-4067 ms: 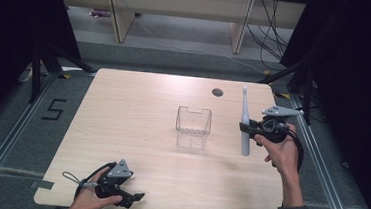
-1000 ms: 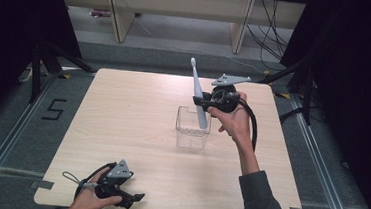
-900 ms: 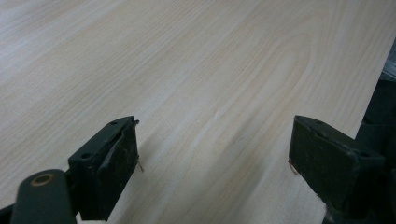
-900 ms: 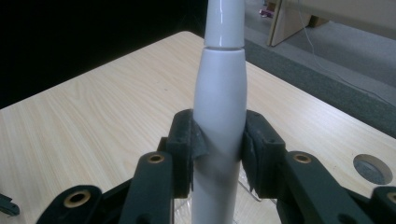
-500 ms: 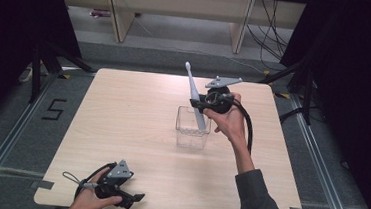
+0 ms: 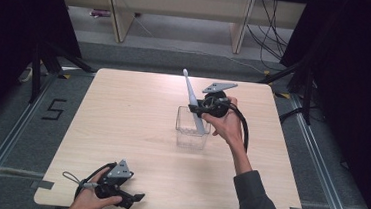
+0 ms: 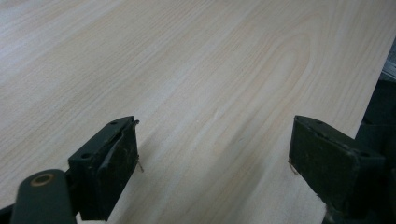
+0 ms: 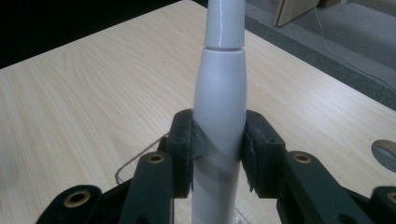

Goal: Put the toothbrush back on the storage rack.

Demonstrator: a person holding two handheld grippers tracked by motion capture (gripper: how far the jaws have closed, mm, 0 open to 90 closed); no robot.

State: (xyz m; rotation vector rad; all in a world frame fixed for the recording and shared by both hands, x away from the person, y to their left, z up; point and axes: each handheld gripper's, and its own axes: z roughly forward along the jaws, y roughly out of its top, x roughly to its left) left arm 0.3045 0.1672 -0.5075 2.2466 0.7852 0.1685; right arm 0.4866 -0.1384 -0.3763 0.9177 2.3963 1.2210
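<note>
One desk, light wood. One clear square container near its middle. One white electric toothbrush. Two grippers.

Right gripper: jaws closed on the toothbrush handle, pads pressing both sides in the right gripper view. It is held just above the container's far right rim.

Toothbrush: long axis steeply tilted, not upright. Brush head up, leaning toward the far left; lower end down inside the container.

Left gripper: near the desk's front left edge, jaws wide apart over bare wood, holding nothing.
</note>
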